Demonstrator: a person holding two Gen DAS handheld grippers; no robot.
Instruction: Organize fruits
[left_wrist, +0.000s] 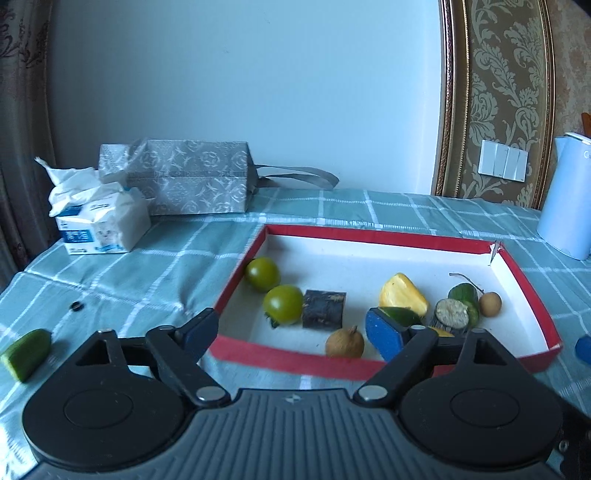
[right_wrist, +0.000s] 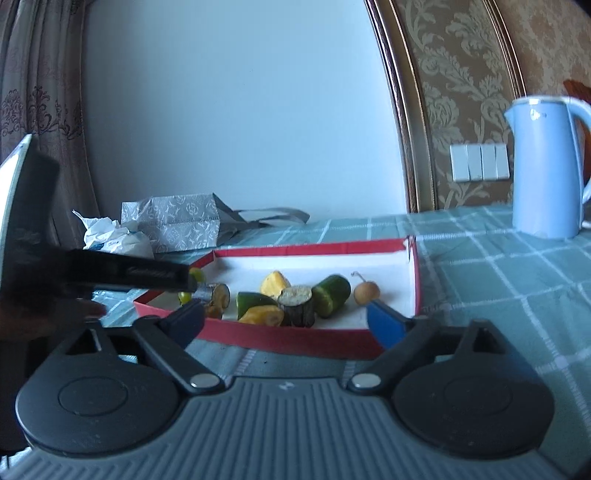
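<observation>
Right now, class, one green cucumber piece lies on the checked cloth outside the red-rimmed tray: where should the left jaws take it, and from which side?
Grip the green cucumber piece across its rounded skin sides, mid-length, coming from above. It lies flat with its cut end facing the camera, apart from everything, so both sides are free.

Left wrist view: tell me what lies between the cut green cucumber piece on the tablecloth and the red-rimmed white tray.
In the left wrist view, between the cut green cucumber piece and the red-rimmed white tray lie checked tablecloth, a small black ring and the left gripper's near finger.
</observation>
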